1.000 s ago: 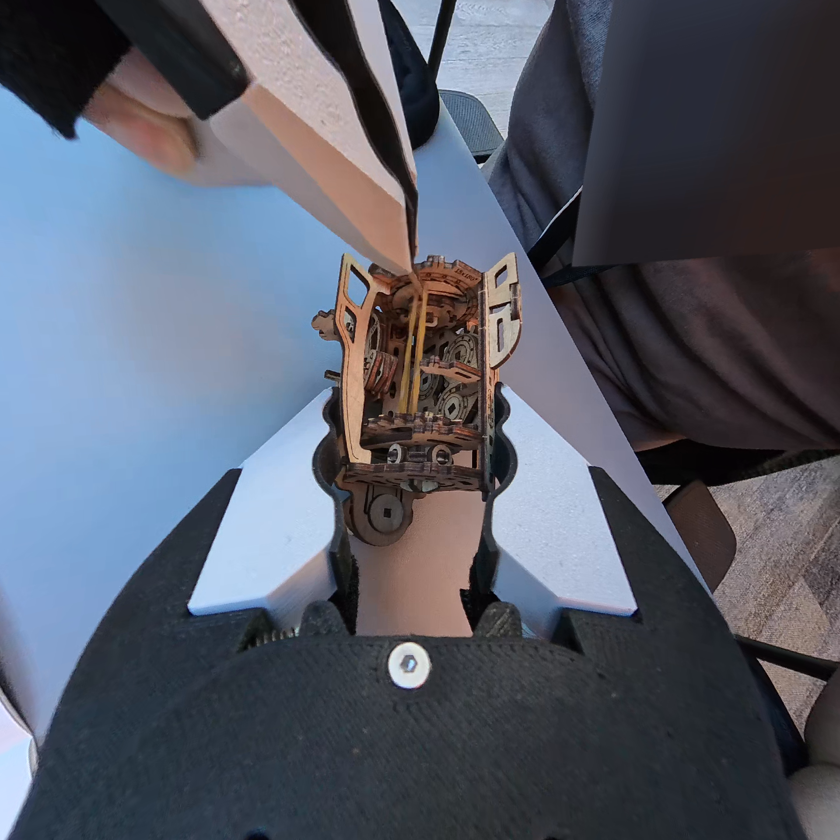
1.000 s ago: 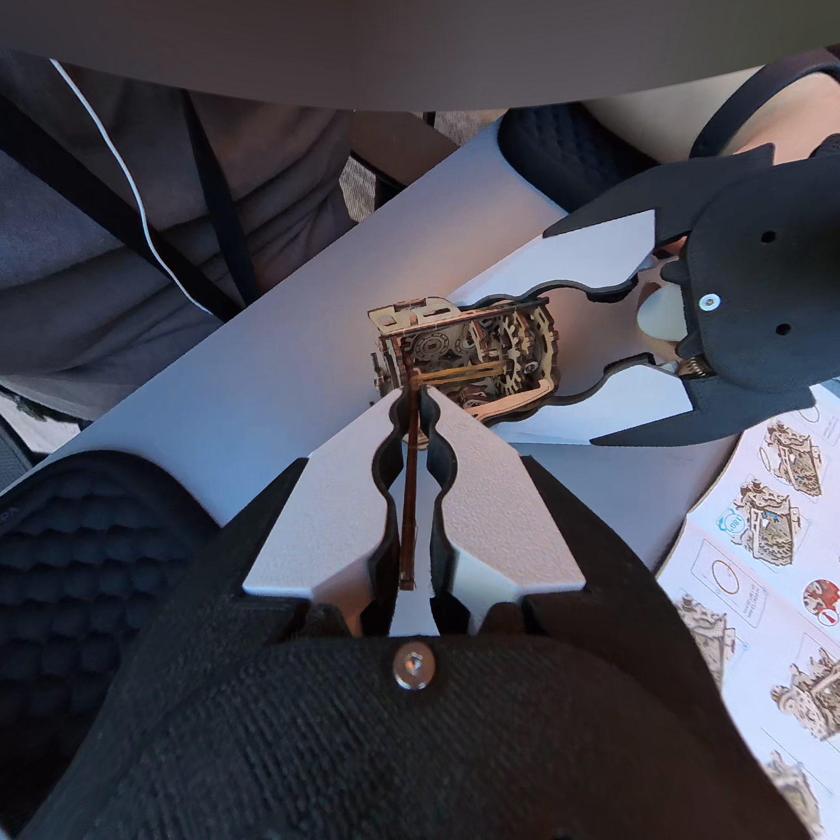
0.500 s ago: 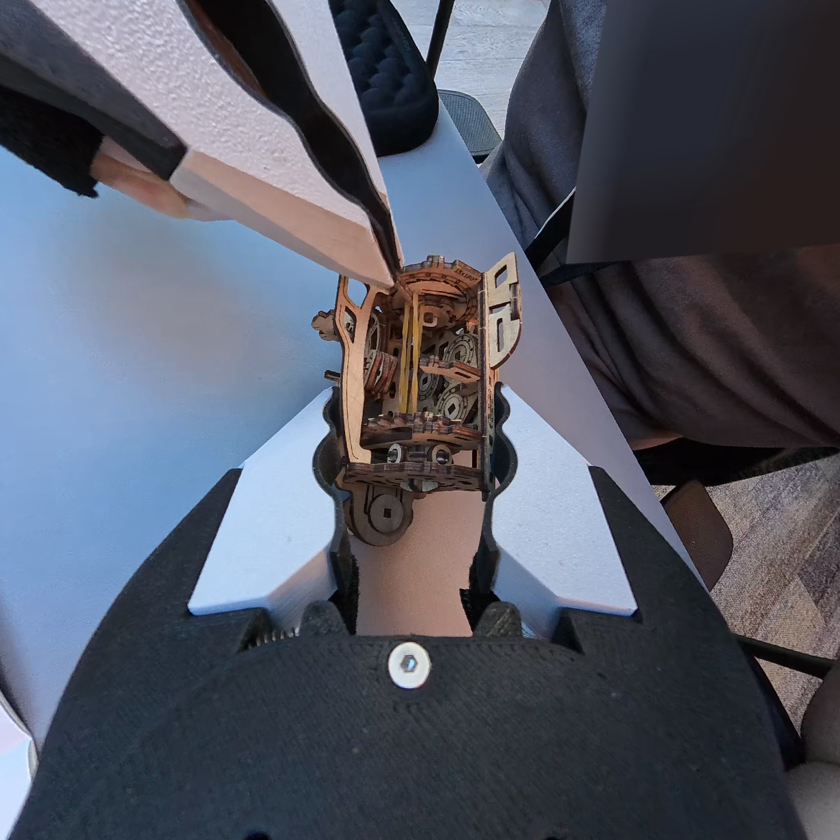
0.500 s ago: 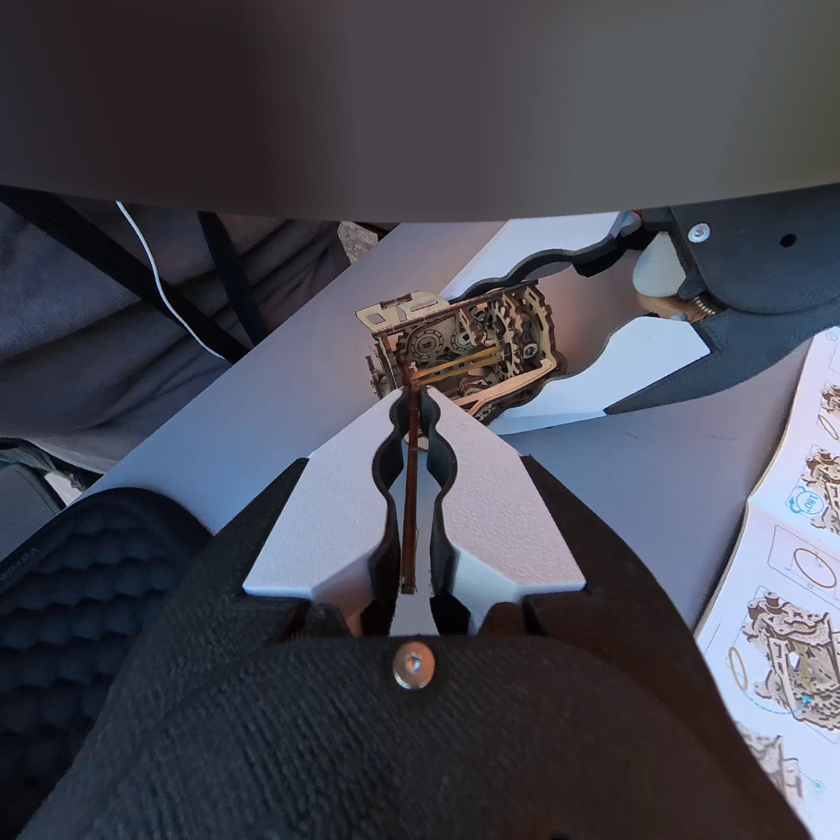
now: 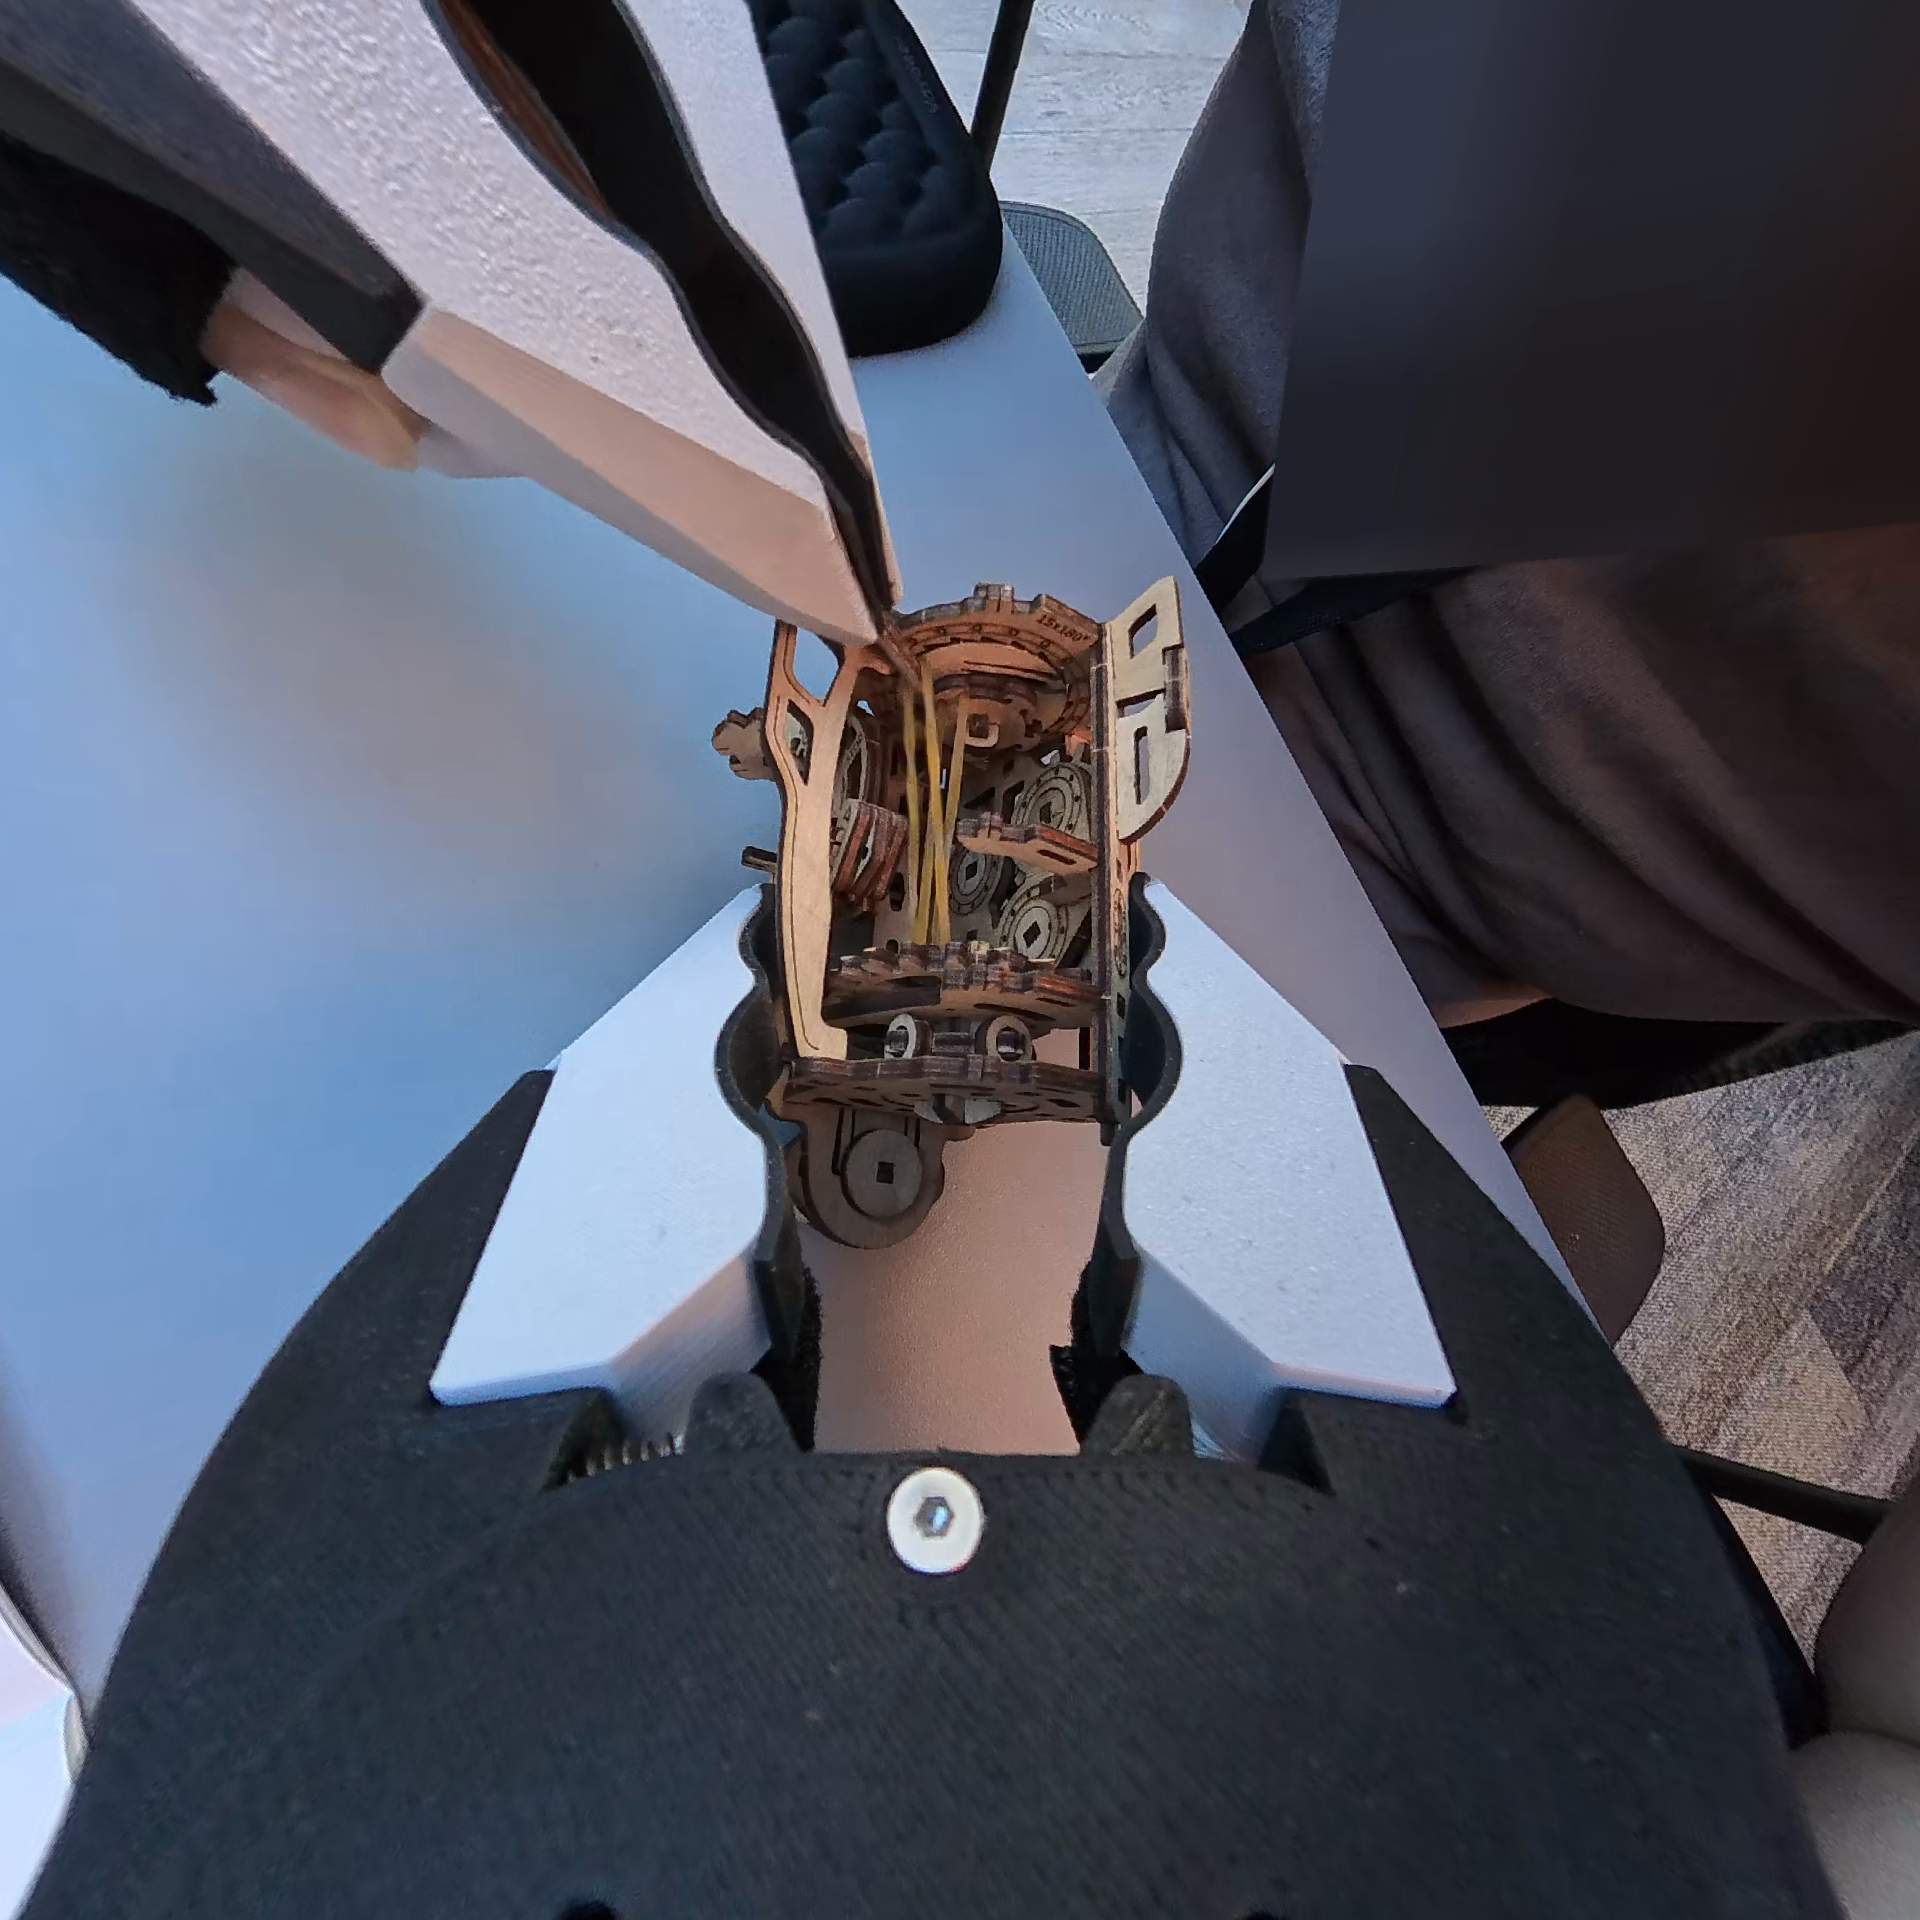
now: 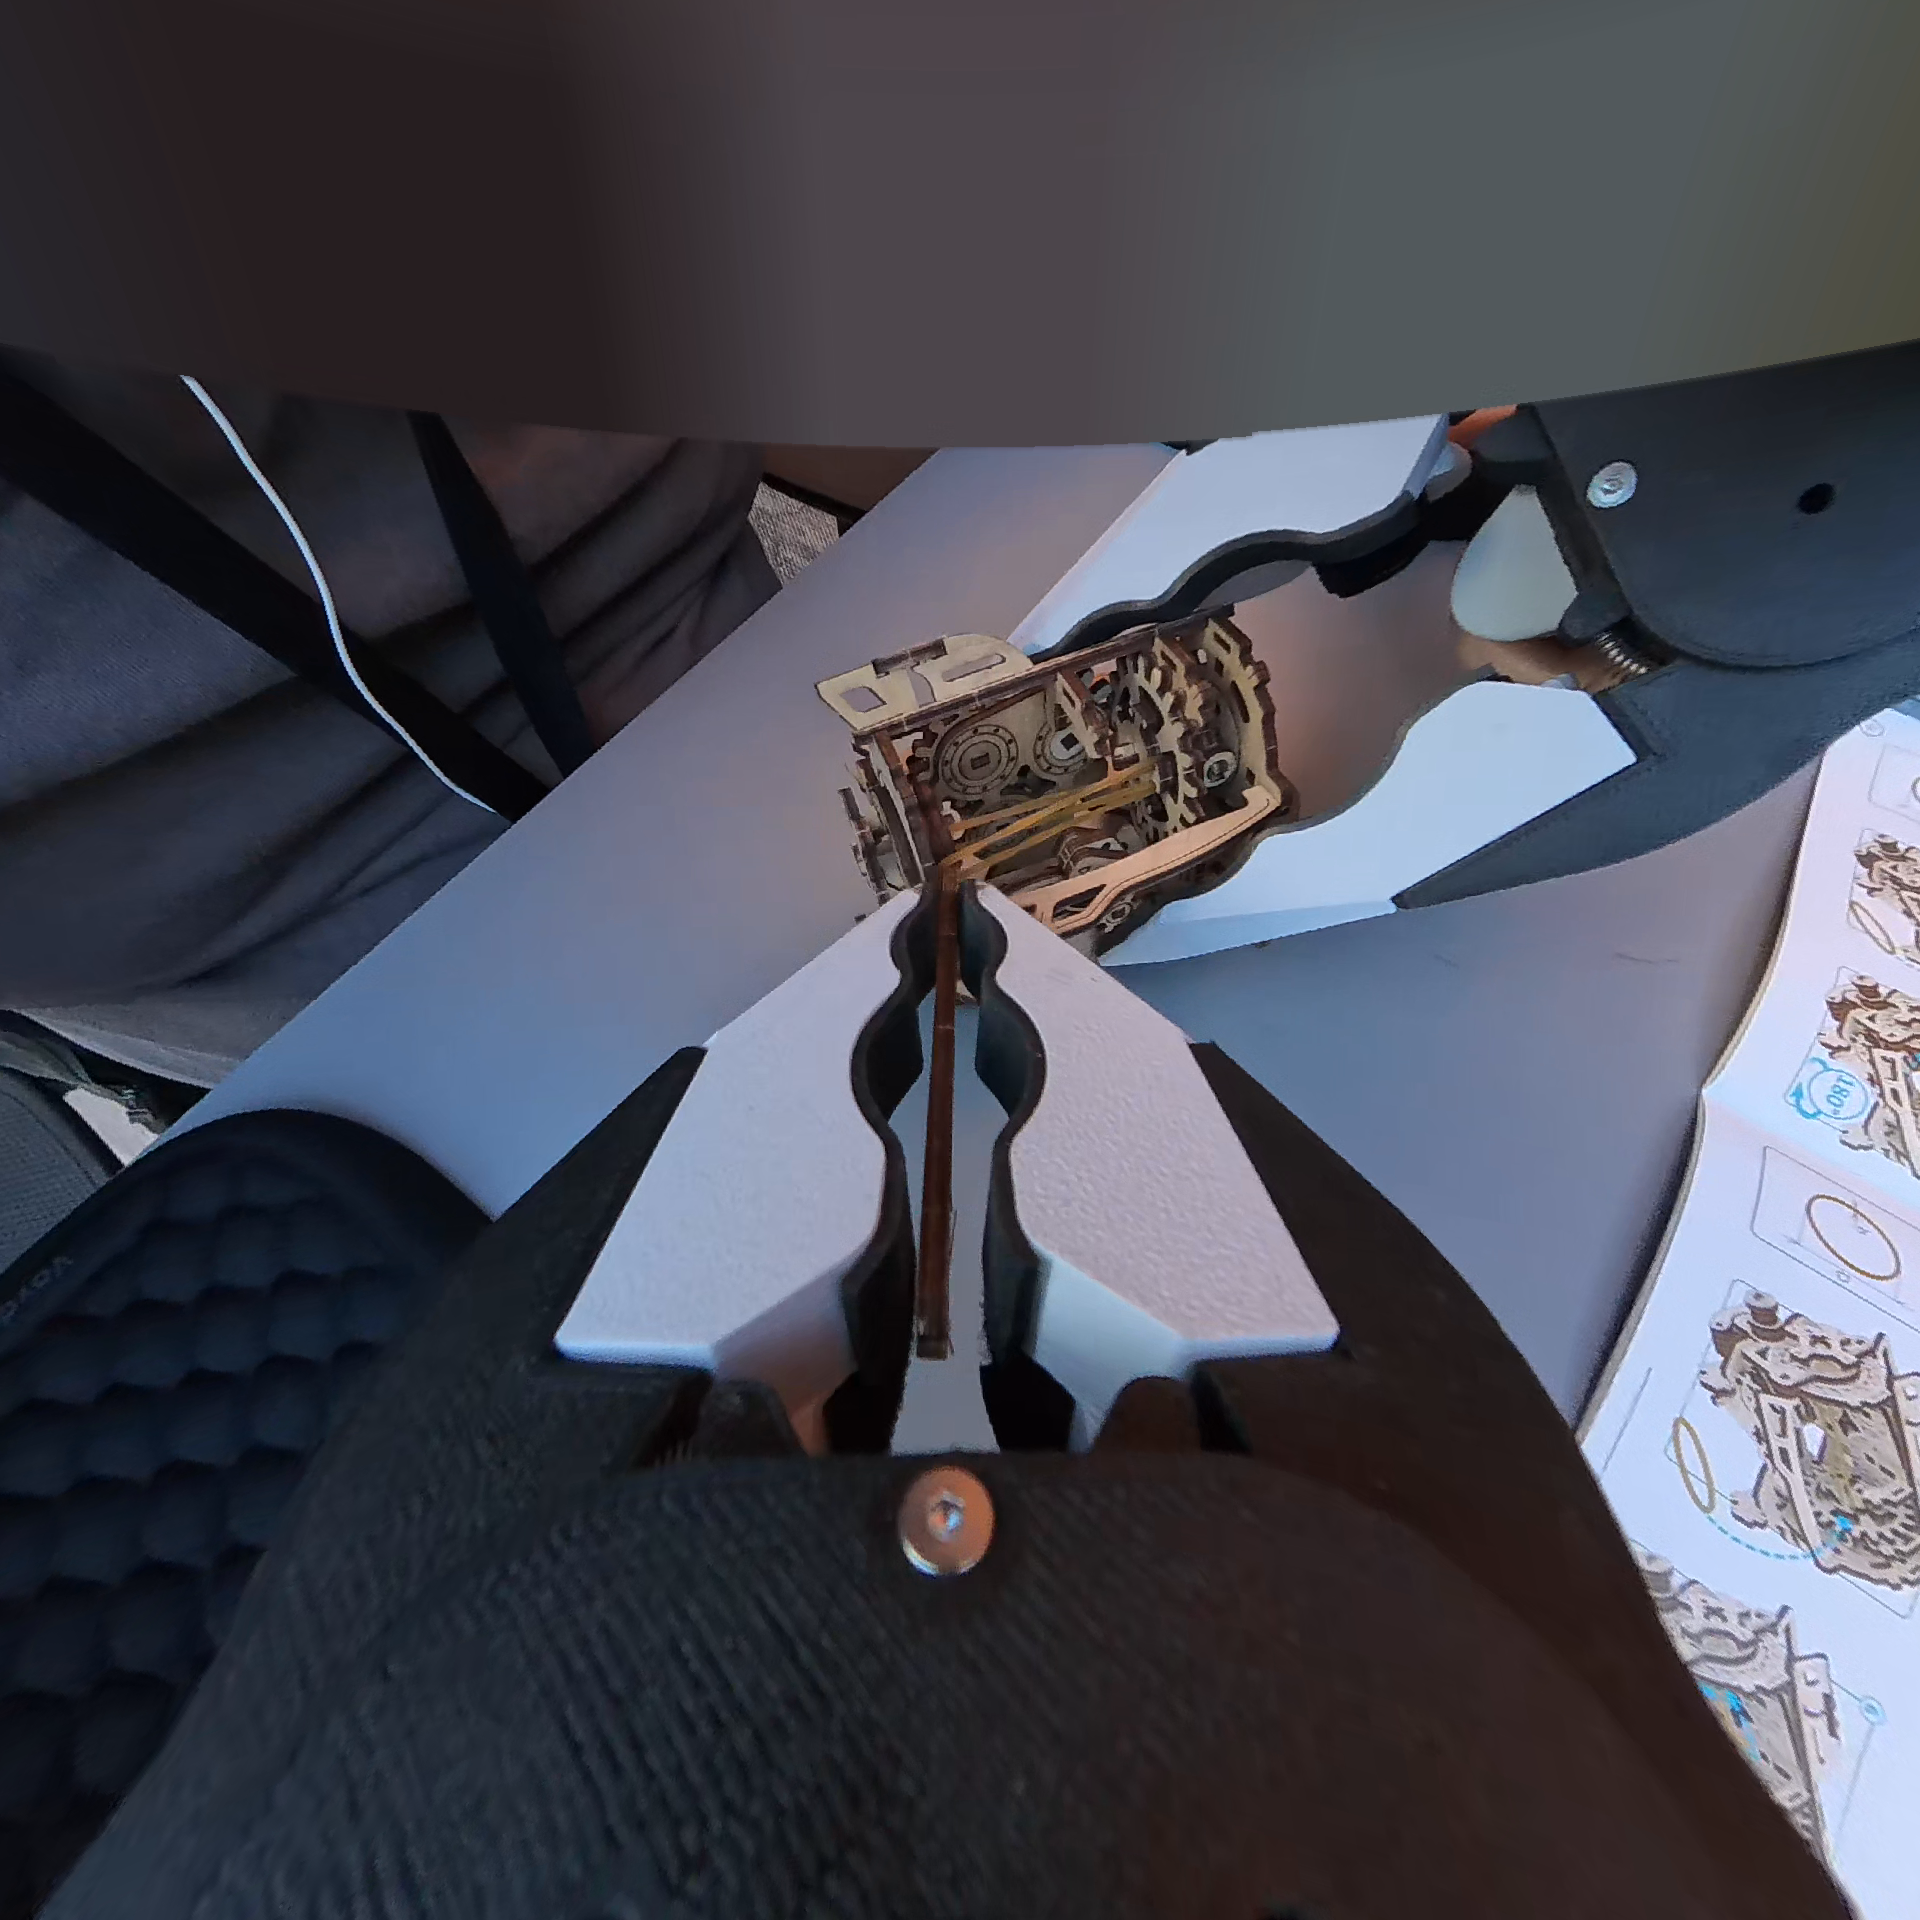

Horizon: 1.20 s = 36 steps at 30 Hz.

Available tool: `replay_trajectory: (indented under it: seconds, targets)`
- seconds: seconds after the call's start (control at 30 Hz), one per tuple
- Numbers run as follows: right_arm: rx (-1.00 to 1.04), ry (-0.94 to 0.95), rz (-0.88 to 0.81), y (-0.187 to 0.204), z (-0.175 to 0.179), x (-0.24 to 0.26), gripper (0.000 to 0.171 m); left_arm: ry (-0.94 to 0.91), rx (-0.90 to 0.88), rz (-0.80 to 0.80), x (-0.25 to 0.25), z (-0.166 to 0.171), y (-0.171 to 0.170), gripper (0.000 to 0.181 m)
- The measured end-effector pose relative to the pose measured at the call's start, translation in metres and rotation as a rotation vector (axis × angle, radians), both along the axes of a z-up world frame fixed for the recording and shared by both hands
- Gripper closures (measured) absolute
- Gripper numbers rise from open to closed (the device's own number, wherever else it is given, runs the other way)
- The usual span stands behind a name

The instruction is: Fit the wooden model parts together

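A wooden gear model (image 5: 966,852) is clamped between the fingers of my left gripper (image 5: 951,904), above the white table (image 5: 312,831). A yellow rubber band (image 5: 928,821) runs through the model, its strands crossed. My right gripper (image 6: 943,899) is shut on a thin wooden stick (image 6: 938,1143). The stick's tip touches the model (image 6: 1060,790) where the band (image 6: 1049,826) hooks on. In the left wrist view the right gripper (image 5: 878,618) comes in from the upper left to the model's far end. In the right wrist view the left gripper (image 6: 1086,800) holds the model from the right.
An instruction booklet (image 6: 1818,1143) lies on the table at the right. A black padded cushion (image 6: 156,1299) sits at the table's edge, also seen in the left wrist view (image 5: 883,177). A person in grey clothing (image 5: 1558,779) sits close beyond the edge. The gap from one gripper's tips to the other's is roughly 5 cm.
My right gripper has kept the stick at the model's far end and turned. The band's strands, parallel before, now cross. The left gripper still holds the model.
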State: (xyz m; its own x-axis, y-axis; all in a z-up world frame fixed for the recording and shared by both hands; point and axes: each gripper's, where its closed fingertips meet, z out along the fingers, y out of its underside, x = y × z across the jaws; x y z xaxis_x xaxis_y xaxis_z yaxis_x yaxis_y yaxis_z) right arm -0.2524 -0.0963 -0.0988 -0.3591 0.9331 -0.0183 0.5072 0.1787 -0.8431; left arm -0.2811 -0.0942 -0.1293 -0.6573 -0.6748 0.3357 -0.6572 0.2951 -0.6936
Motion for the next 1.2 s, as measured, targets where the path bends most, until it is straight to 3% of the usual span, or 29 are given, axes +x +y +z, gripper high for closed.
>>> replay_trajectory:
  seconds: [0.03, 0.83, 1.2]
  targets:
    - [0.012, -0.002, 0.002, 0.0001, -0.0002, 0.0001, 0.170, 0.001, -0.001, 0.000, 0.0000, 0.0000, 0.0001, 0.117]
    - [0.491, -0.068, 0.111, -0.0050, 0.0016, -0.0019, 0.170, 0.005, -0.011, -0.005, 0.0002, 0.0003, -0.0008, 0.117]
    - [0.570, -0.176, 0.238, -0.0080, 0.0024, -0.0036, 0.170, 0.005, -0.005, -0.015, 0.0002, 0.0002, -0.0020, 0.118]
